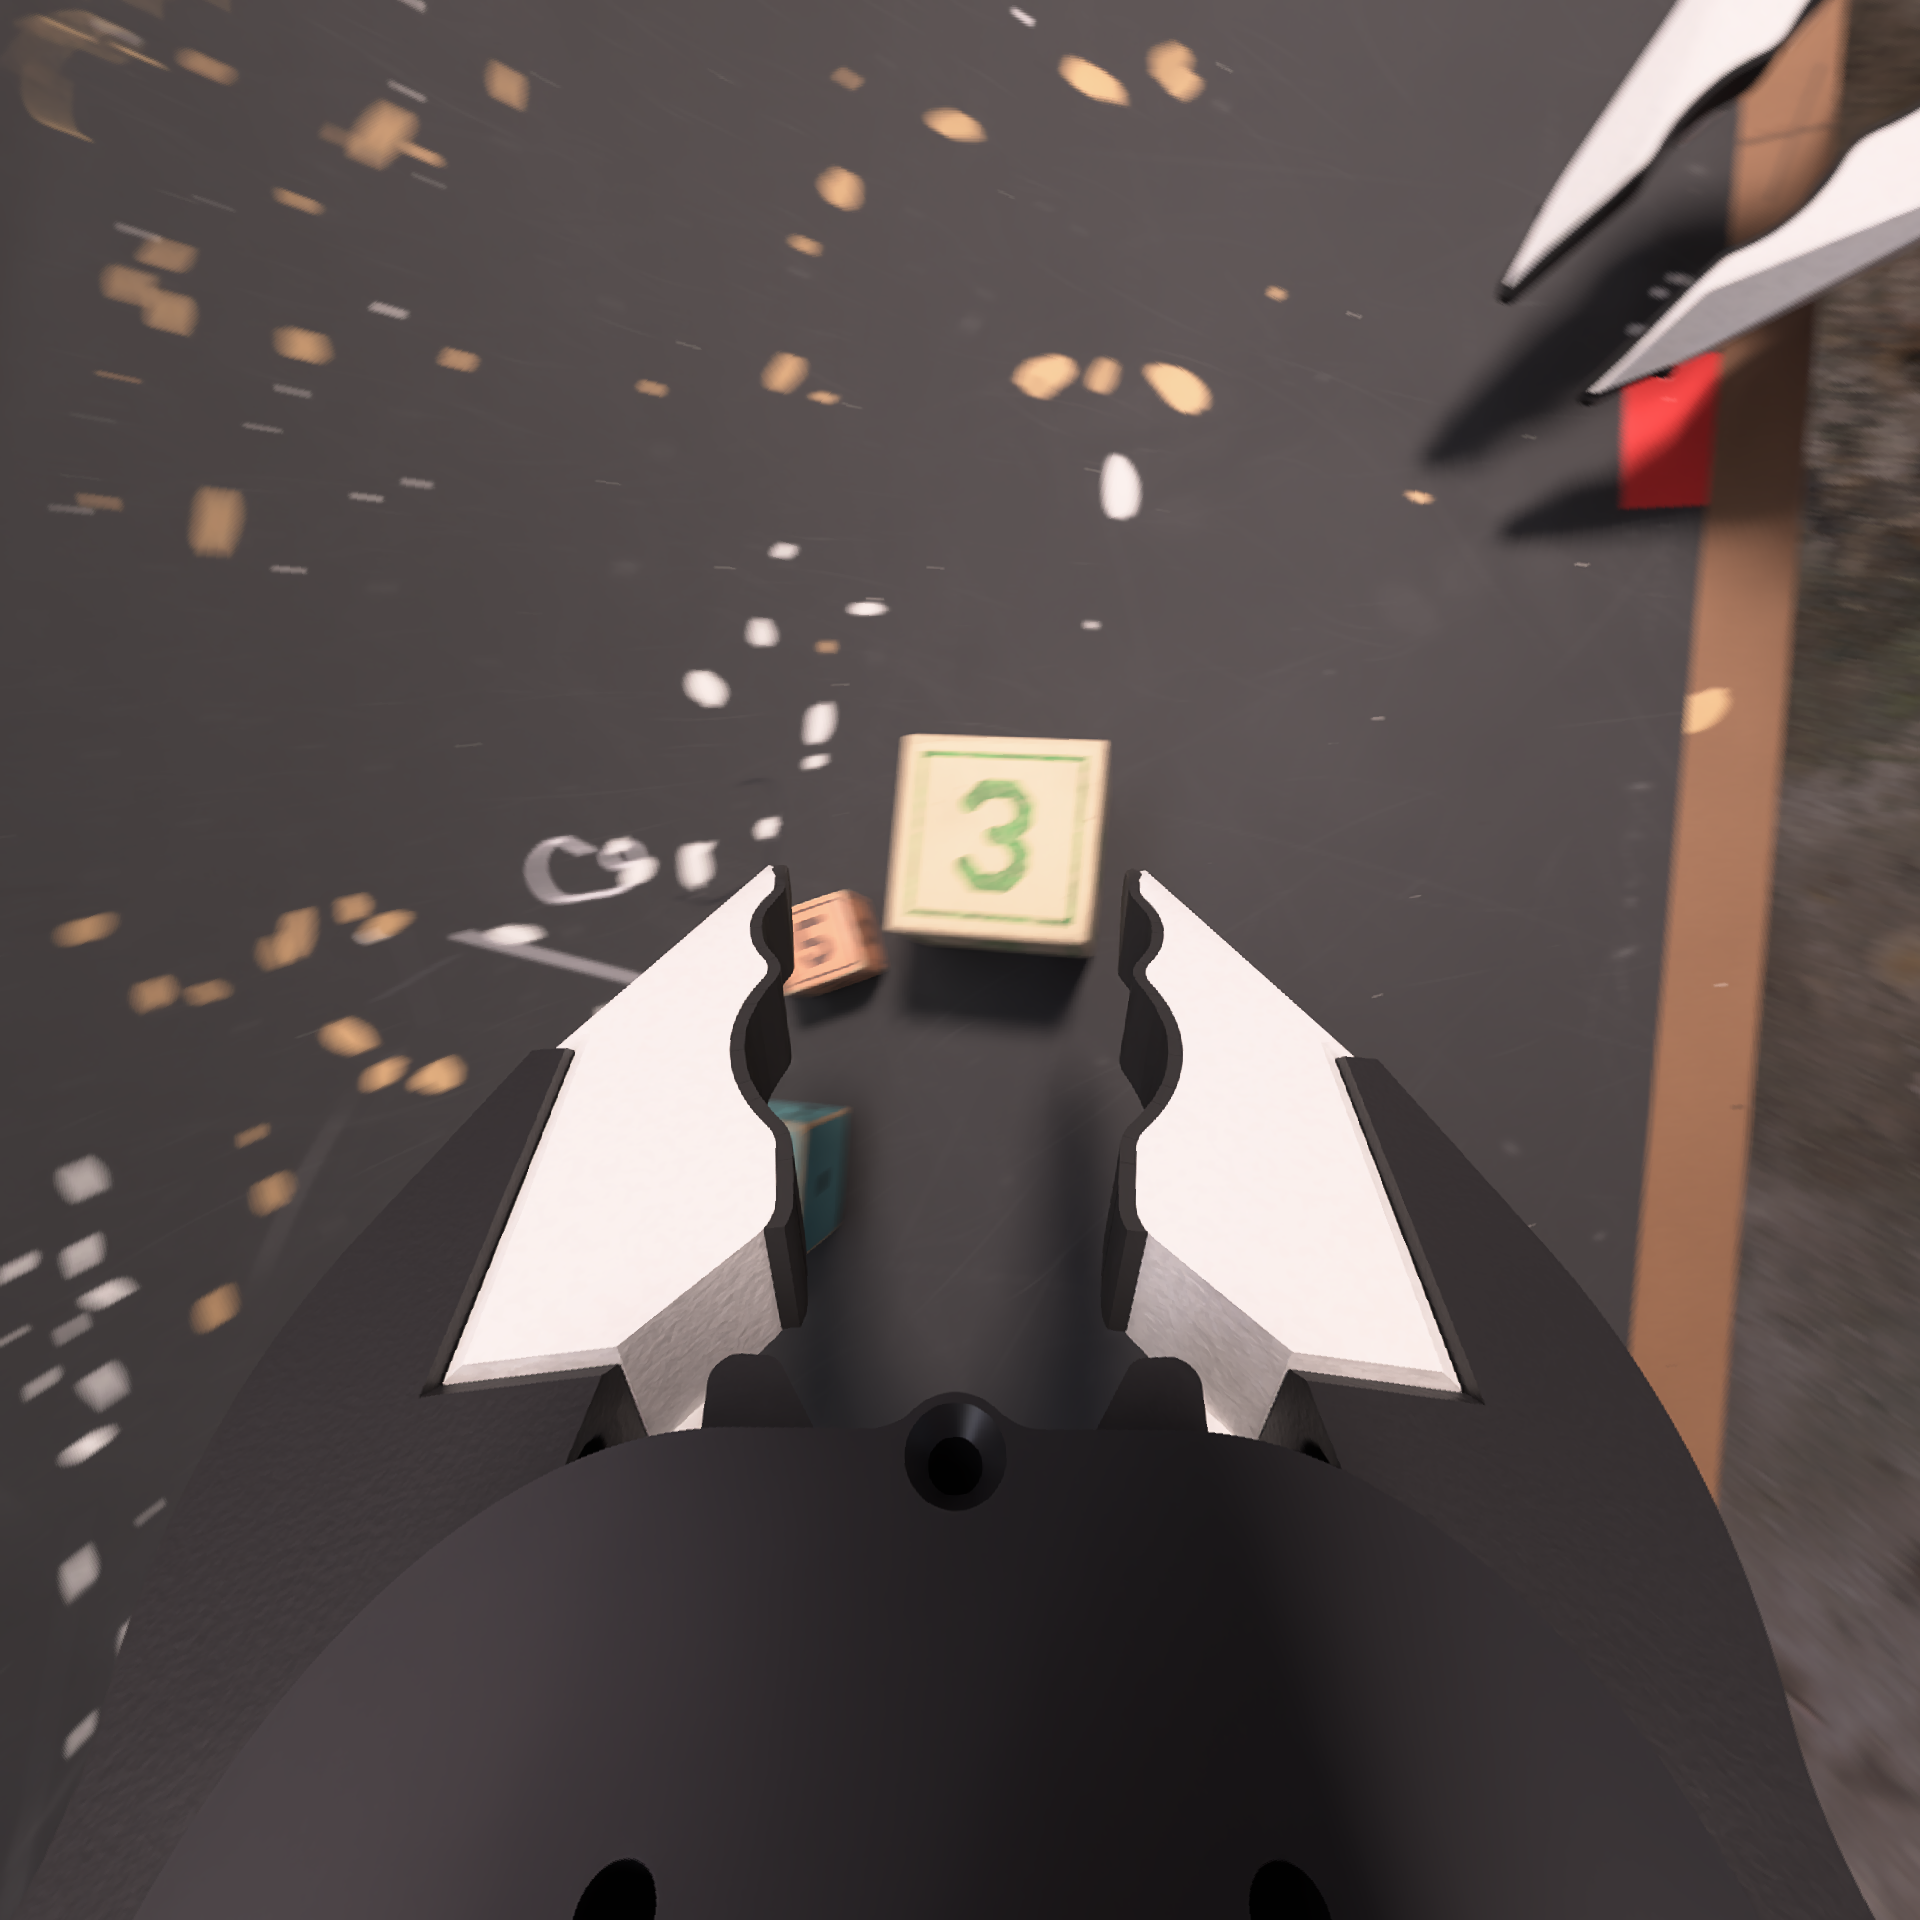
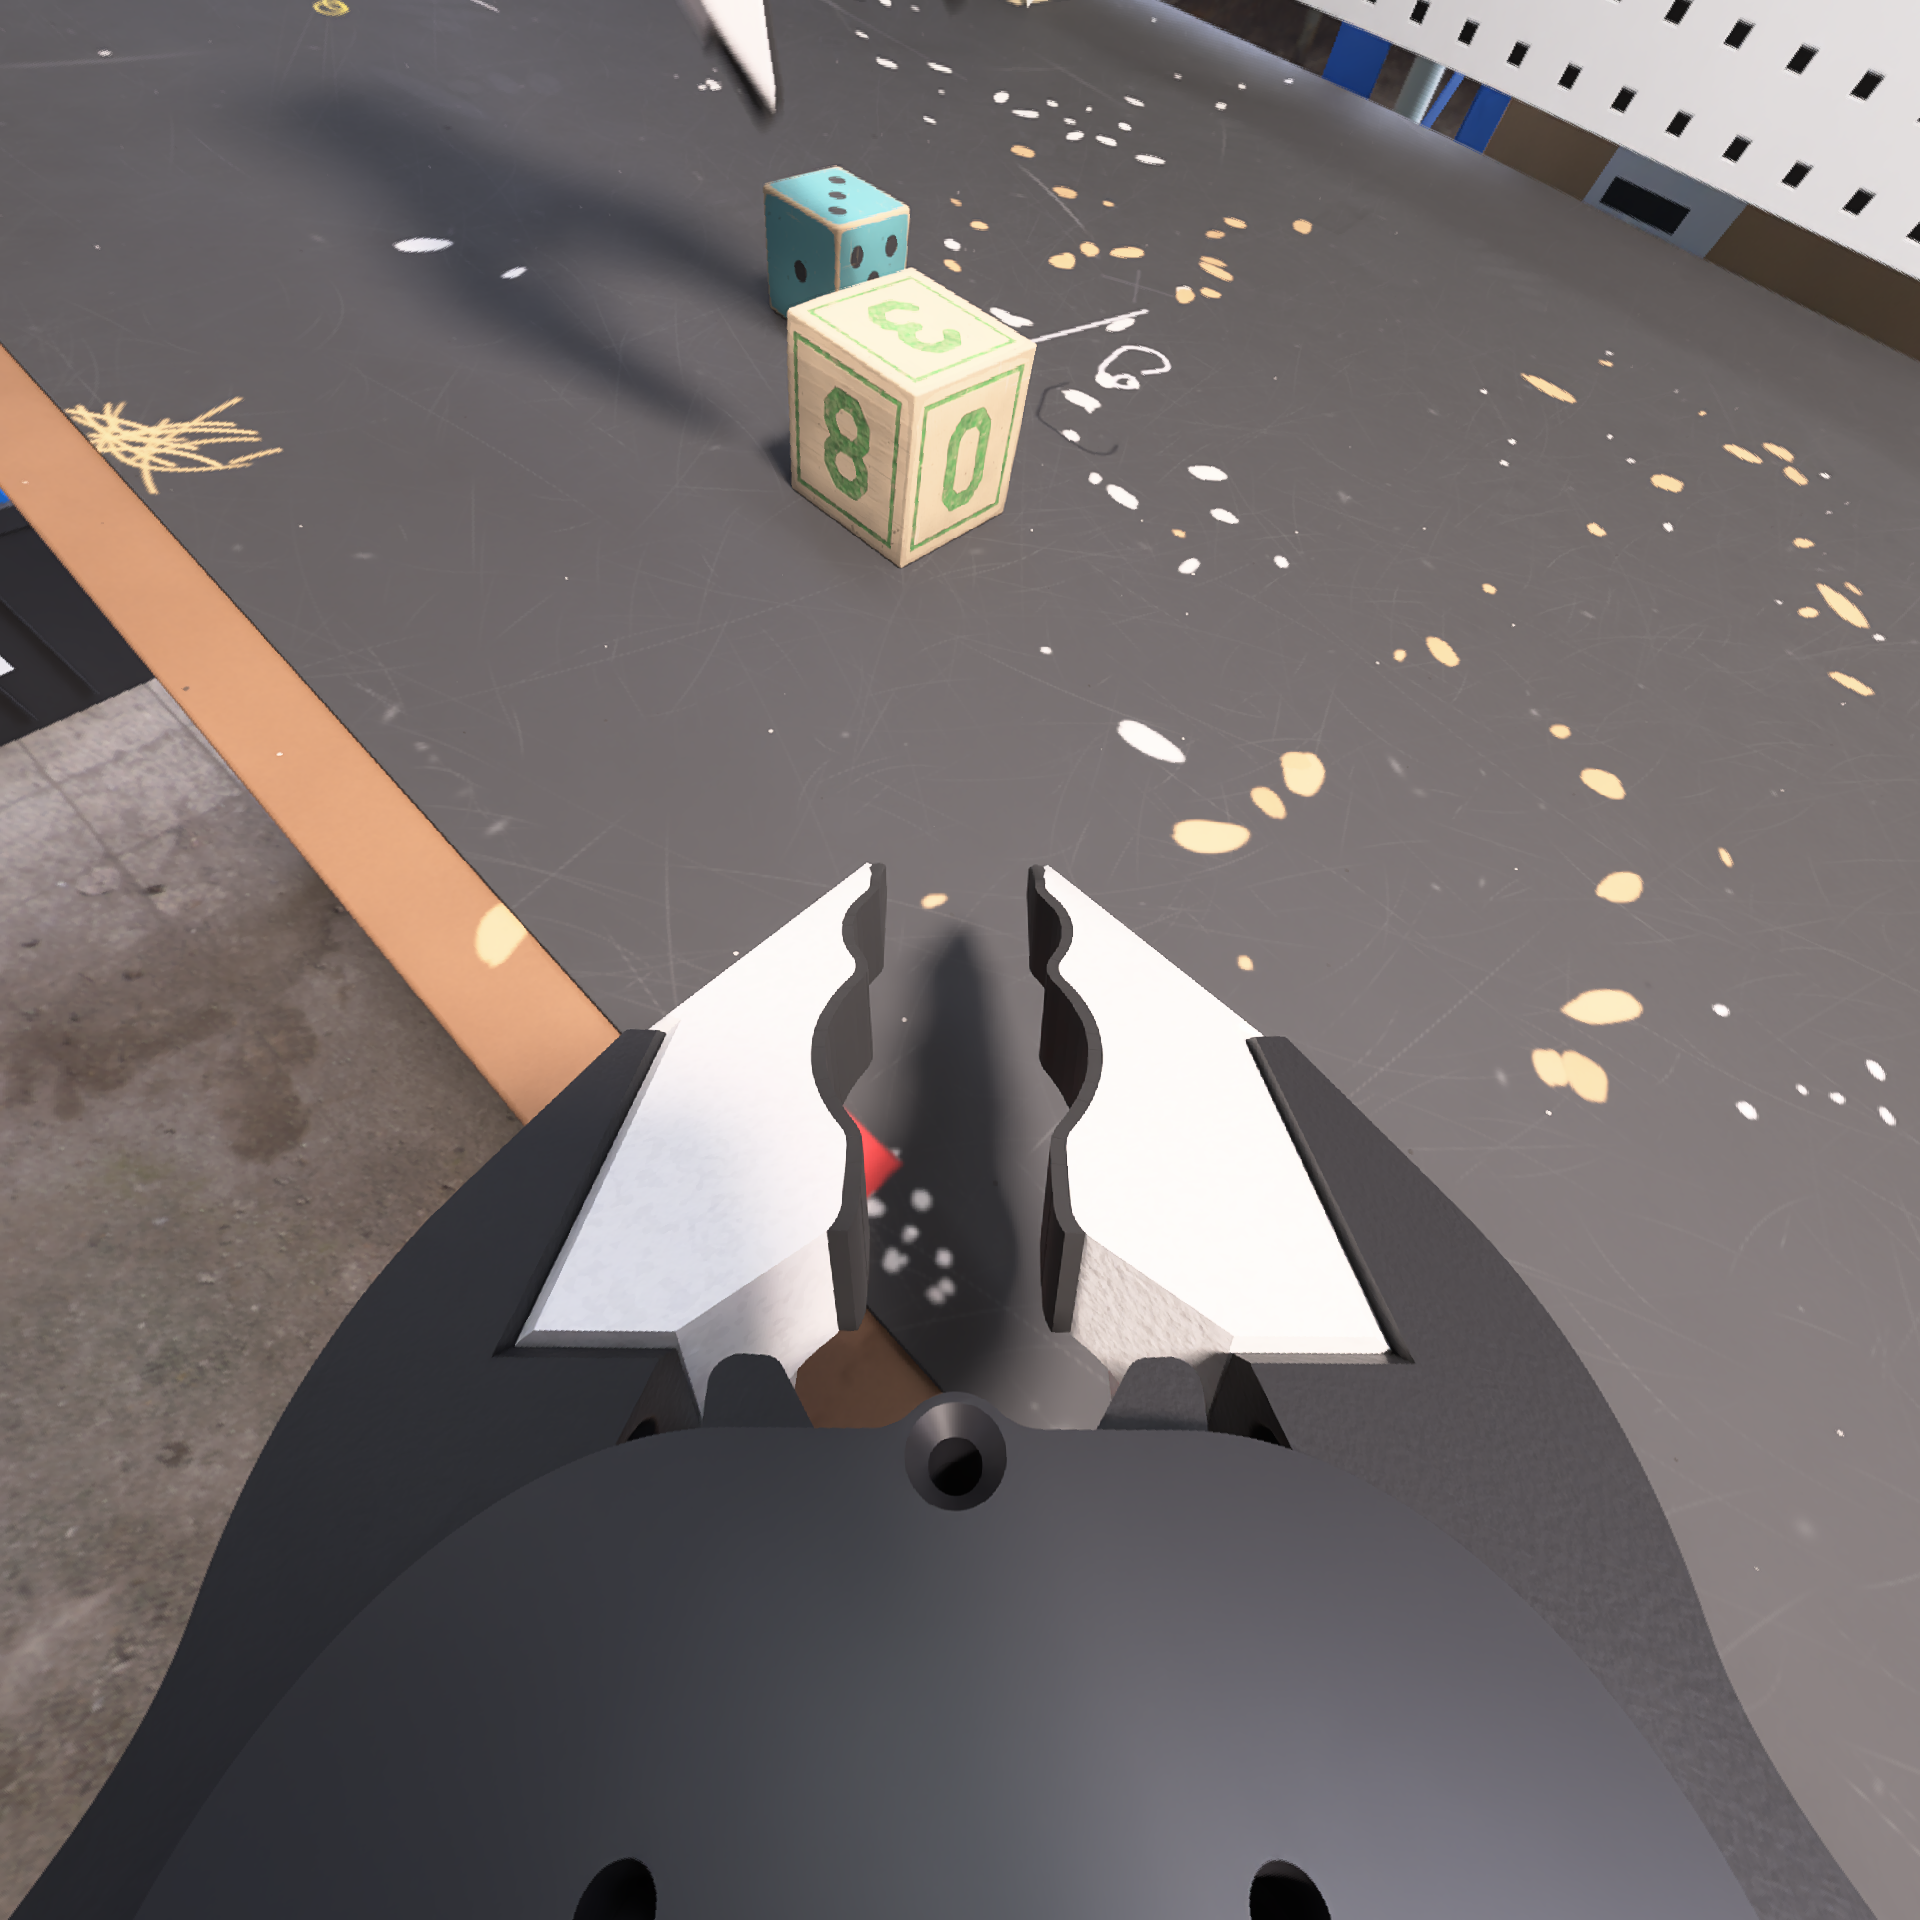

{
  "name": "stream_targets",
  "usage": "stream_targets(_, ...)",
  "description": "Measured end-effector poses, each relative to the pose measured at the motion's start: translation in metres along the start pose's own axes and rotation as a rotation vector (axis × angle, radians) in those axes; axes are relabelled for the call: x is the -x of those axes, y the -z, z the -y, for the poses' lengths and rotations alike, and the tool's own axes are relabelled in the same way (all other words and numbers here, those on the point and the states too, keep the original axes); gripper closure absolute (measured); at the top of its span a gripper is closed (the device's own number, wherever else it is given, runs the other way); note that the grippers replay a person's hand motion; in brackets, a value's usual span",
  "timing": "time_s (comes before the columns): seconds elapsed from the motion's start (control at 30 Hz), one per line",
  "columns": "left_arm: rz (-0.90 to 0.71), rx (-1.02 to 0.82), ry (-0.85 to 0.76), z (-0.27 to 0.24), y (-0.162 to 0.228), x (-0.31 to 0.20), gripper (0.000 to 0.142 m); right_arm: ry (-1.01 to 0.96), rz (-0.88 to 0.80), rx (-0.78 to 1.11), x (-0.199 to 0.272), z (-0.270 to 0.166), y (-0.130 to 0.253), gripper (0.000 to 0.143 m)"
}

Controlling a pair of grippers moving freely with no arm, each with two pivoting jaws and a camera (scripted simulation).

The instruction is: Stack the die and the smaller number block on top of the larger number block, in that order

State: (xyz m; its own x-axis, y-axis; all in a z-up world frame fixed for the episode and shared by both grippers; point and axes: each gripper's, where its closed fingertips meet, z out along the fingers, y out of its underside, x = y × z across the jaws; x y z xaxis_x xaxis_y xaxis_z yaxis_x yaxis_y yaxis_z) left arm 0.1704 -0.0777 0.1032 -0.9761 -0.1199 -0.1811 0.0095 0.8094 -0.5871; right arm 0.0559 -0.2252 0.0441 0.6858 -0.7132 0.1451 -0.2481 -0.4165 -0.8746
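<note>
- Left tool [image 1: 954, 925] hangs over the bench [image 1: 520, 623], jaws wide apart, empty
- Right tool [image 2: 956, 894] parted, empty
- Die [image 2: 834, 237] just behind larger number block [image 2: 907, 416]; smaller number block [image 1: 831, 943] beside it

die [image 1: 821, 1169] half-hidden, smaller number block [image 1: 836, 943] blurred

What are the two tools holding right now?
Nothing. The left tool is open above the table, with the teal die and the large green number block lying free below. The right tool is open and empty too.
</note>
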Motion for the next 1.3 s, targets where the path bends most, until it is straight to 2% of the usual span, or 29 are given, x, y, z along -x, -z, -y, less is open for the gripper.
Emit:
stream_targets(0.1, 0.149, 0.018, -0.022, -0.01, 0.039, 0.031, 0.08, 0.003, 0.002, 0.007, 0.001, -0.001, -0.001, 0.116)
stream_targets(0.2, 0.172, 0.191, -0.007, -0.04, 0.048, 0.055, 0.08, 0.007, 0.003, 0.009, 0.001, -0.001, -0.002, 0.116)
stream_targets(0.4, 0.121, 0.459, -0.049, -0.088, 0.021, 0.07, 0.076, -0.005, 0.009, 0.015, -0.001, -0.002, -0.002, 0.116)
stream_targets(0.6, 0.013, 0.454, 0.01, -0.103, -0.007, 0.066, 0.076, 0.013, 0.002, 0.024, 0.0, -0.005, -0.003, 0.117)
stream_targets(0.7, 0.001, 0.488, -0.011, -0.114, -0.02, 0.062, 0.076, 0.02, 0.001, 0.028, 0.0, -0.005, -0.003, 0.117)
stream_targets(0.73, -0.001, 0.512, -0.022, -0.119, -0.024, 0.061, 0.077, 0.02, 0.0, 0.03, 0.0, -0.006, -0.003, 0.117)
stream_targets(0.8, -0.009, 0.543, -0.049, -0.124, -0.027, 0.059, 0.094, 0.019, 0.001, 0.033, 0.0, -0.006, -0.004, 0.117)
stream_targets(0.83, -0.02, 0.548, -0.045, -0.123, -0.026, 0.058, 0.098, 0.019, 0.001, 0.034, 0.0, -0.006, -0.004, 0.117)
stream_targets(0.97, 0.017, 0.509, -0.042, -0.099, -0.007, 0.062, 0.099, 0.02, 0.001, 0.038, 0.0, -0.006, -0.004, 0.117)
stream_targets(1.13, 0.114, 0.401, -0.033, -0.031, 0.029, 0.059, 0.099, 0.022, 0.0, 0.041, 0.0, -0.007, -0.004, 0.117)
stream_targets(1.3, 0.051, 0.393, -0.092, 0.007, 0.023, 0.023, 0.099, 0.022, -0.002, 0.037, 0.0, -0.006, -0.004, 0.118)
